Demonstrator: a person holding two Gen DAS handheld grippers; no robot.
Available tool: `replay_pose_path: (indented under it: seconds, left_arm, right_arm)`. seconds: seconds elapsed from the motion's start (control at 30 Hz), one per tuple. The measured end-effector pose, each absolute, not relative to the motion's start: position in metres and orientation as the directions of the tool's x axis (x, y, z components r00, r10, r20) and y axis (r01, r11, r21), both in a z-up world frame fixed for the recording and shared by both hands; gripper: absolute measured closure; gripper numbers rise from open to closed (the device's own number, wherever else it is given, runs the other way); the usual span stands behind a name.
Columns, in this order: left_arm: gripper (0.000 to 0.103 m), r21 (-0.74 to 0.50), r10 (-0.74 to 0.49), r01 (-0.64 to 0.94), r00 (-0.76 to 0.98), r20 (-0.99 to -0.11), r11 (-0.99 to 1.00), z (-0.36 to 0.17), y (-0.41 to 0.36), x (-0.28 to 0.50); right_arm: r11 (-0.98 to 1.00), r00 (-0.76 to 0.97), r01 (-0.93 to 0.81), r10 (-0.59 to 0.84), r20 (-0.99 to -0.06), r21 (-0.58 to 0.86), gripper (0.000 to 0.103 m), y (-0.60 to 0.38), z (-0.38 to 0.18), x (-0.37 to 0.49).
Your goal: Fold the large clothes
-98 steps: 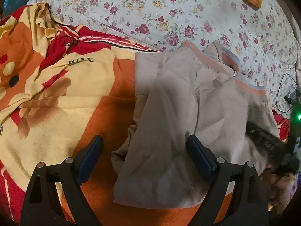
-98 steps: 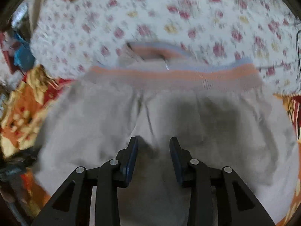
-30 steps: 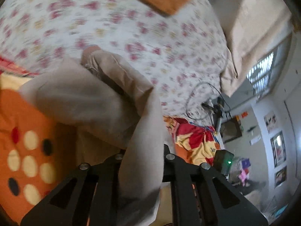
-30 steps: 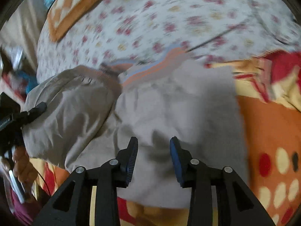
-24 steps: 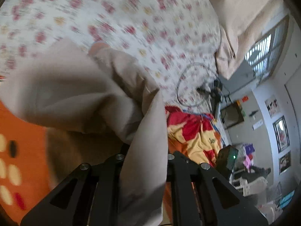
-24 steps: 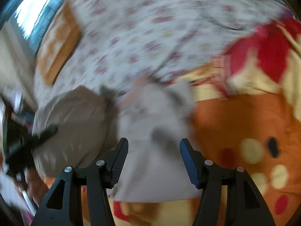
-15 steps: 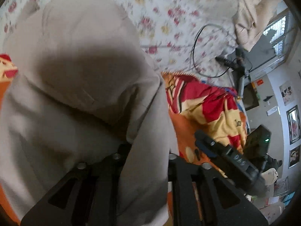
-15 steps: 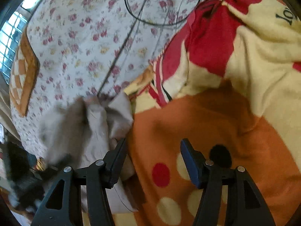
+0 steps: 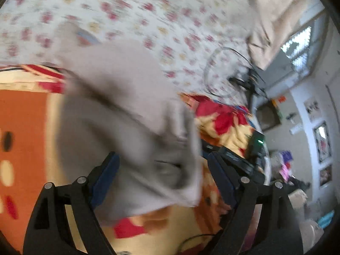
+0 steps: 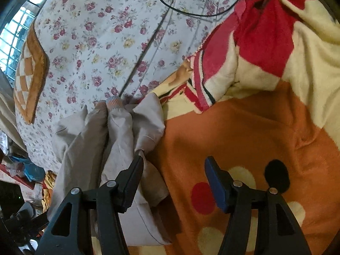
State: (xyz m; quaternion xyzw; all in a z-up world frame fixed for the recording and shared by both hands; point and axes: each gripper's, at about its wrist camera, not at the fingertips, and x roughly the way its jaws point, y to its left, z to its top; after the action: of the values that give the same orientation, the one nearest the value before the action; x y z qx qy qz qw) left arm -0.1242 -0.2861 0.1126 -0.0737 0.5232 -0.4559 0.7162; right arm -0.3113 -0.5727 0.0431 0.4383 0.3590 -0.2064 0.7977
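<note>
So the beige jacket [image 9: 119,110] is sitting bunched on the orange cartoon blanket [image 10: 244,131], right where the blanket meets the floral bedsheet [image 10: 102,38]. Its striped cuff [image 10: 113,102] pokes up toward the sheet. Looks to me like it's been doubled over into a loose bundle, so not a tidy fold yet.

The left gripper [image 9: 163,170] is spread wide with the cloth lying loose between the fingers, nothing pinched. That view is pretty blurry though. The right gripper [image 10: 173,180] is wide open too and empty, hovering over bare blanket just beside the jacket's edge, with its left finger [image 10: 129,180] overlapping the fabric.

Room-wise: the blanket on the far side of the jacket from the sheet is open, so there's space to flatten it. A black cable [image 10: 199,13] loops on the sheet well away from the jacket, and the blanket's rumpled red edge [image 10: 204,89] sits near the jacket's corner.
</note>
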Motion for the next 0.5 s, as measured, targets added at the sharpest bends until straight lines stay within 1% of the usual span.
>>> replay_pose_path:
  seconds: [0.1,0.2,0.27,0.37,0.5]
  left_arm:
    - [0.018,-0.562,-0.691,0.51,0.09,-0.718,0.651,0.1,-0.278,-0.105]
    - [0.018,-0.59,-0.681,0.392,0.148,-0.717,0.706,0.086,-0.264,-0.077]
    - [0.018,-0.578,-0.655,0.342,0.18,-0.734,0.741,0.078,-0.262,-0.058]
    - [0.018,-0.576,-0.658,0.348,0.195,-0.728,0.74,0.077,-0.278,-0.034]
    - [0.018,-0.568,-0.663,0.434,0.096,-0.743,0.699,0.076,-0.334,-0.016]
  right_arm:
    - [0.535,0.666,0.635,-0.014,-0.745,0.557,0.041,-0.572,0.045,-0.312]
    - [0.539,0.663,0.636,-0.015,-0.749,0.553,0.04,-0.571,0.046,-0.312]
    - [0.531,0.657,0.641,-0.007,-0.754,0.554,0.04,-0.572,0.043,-0.313]
    - [0.509,0.661,0.641,0.015,-0.75,0.575,0.04,-0.575,0.039,-0.312]
    - [0.487,0.668,0.638,0.037,-0.743,0.597,0.04,-0.576,0.037,-0.312]
